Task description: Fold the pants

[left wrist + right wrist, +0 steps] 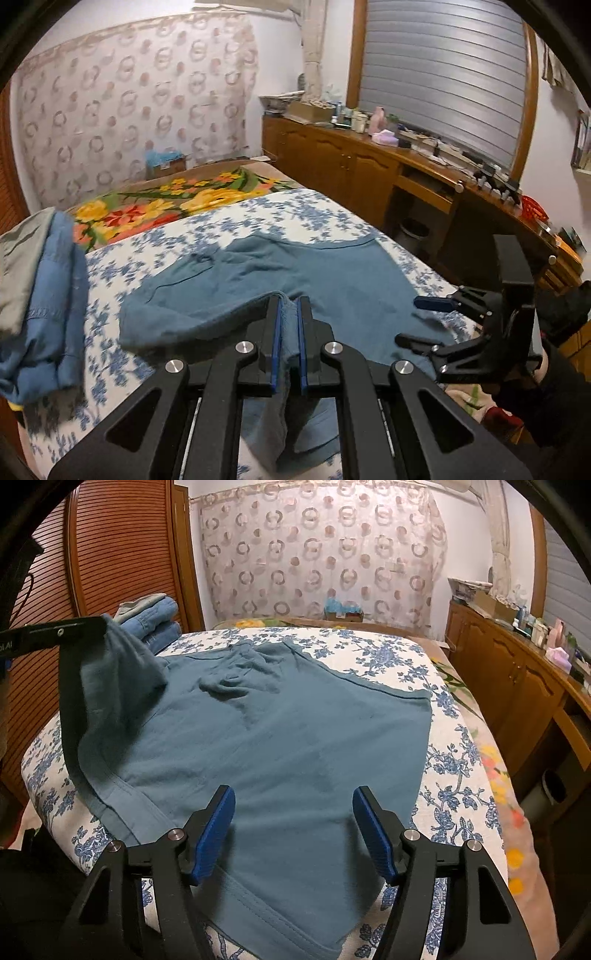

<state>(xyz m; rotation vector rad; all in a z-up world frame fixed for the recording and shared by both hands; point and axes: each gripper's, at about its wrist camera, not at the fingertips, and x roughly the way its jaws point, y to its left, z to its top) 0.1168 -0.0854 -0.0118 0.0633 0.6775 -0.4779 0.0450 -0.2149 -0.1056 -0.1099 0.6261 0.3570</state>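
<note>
Teal pants (295,720) lie spread on the bed's blue-flowered sheet (454,775). One leg end is lifted off the bed at the left, and my left gripper (99,626) is shut on it. In the left wrist view the teal fabric (295,273) runs up between the blue pads of the left gripper (289,308) and hangs down beneath it. My right gripper (294,797) is open and hovers just above the near leg of the pants with nothing pinched. It also shows at the right of the left wrist view, right gripper (412,321), low over the pants' edge.
A stack of folded jeans with a grey garment (48,280) sits at the bed's left side, by the louvred wardrobe door (110,554). A wooden sideboard (517,672) crowded with small items runs along the right. A flowered blanket (166,206) covers the far end.
</note>
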